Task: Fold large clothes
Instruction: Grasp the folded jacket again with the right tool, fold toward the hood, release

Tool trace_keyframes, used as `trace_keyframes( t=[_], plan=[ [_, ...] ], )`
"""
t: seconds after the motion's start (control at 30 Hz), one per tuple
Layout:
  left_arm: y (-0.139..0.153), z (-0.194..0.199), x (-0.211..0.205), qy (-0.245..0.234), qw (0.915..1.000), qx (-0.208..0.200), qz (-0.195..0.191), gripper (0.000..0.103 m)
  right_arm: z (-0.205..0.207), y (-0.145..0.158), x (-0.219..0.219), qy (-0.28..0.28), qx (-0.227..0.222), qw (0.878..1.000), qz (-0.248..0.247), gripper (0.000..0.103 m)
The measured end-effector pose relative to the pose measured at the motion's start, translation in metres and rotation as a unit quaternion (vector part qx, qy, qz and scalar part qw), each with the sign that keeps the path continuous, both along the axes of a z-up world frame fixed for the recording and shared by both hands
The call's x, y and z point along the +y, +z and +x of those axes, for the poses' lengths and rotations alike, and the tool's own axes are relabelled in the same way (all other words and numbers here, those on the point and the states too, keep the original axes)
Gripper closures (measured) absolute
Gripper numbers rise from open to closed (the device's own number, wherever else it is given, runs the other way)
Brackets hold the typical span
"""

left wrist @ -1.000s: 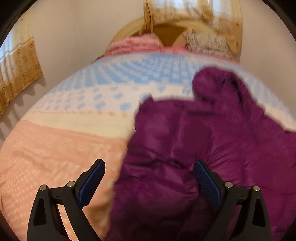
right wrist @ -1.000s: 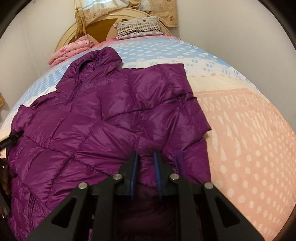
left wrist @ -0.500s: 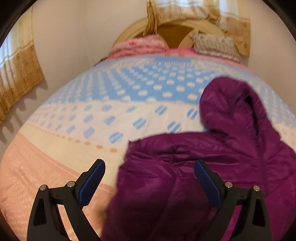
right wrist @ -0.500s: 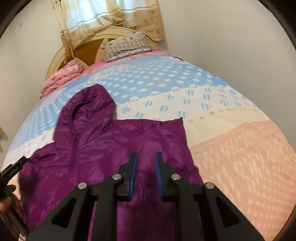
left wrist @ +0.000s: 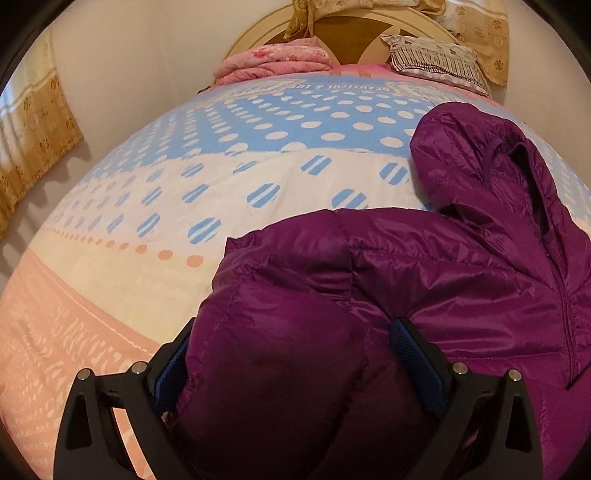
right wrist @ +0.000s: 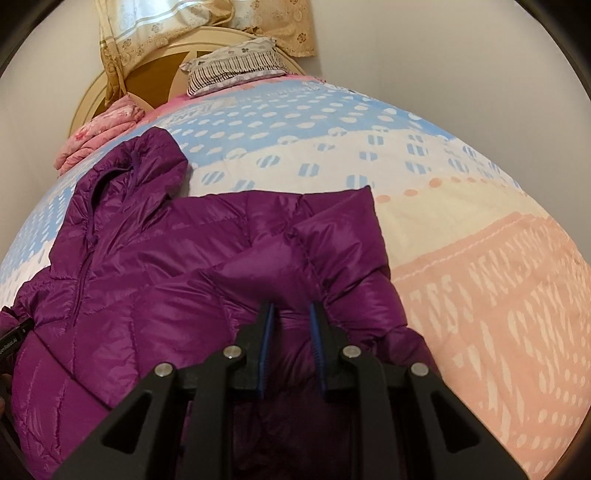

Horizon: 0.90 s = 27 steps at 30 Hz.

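Note:
A purple hooded puffer jacket (left wrist: 461, 277) lies on the bed, with its hood (left wrist: 480, 158) toward the headboard. A puffy fold of it bulges up between the wide-apart fingers of my left gripper (left wrist: 291, 343), which stands open; part of the left finger is hidden by fabric. In the right wrist view the jacket (right wrist: 166, 258) spreads to the left, its hood (right wrist: 140, 166) at upper left. My right gripper (right wrist: 291, 314) is shut on a pinch of the jacket's folded-over edge, its pads close together.
The bed cover (left wrist: 184, 184) has blue dotted, cream and peach bands. A folded pink blanket (left wrist: 280, 61) and a striped pillow (left wrist: 436, 59) lie by the round headboard (left wrist: 351, 33). A curtain (left wrist: 33, 122) hangs at left. White walls flank the bed.
Both grippers have moved toward the head of the bed. The right one carried the jacket's lower part up over its body. Fabric now fills the left gripper's gap.

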<state>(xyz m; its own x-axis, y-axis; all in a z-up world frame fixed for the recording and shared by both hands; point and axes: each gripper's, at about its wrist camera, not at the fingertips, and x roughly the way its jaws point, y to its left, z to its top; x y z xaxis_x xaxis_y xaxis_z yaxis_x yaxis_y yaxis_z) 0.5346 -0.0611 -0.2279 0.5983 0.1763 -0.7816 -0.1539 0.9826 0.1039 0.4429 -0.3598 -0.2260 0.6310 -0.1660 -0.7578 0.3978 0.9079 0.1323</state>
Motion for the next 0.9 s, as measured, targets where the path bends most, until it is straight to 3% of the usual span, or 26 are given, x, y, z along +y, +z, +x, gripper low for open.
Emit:
trace_keyframes(
  t=[0.9],
  plan=[
    [-0.0044,0.0004,0.0026,0.007,0.9998,0.002,-0.018,0.001,0.0033,-0.0036,0.0074,-0.003,0.006,1.0,-0.03,0.08]
  ],
)
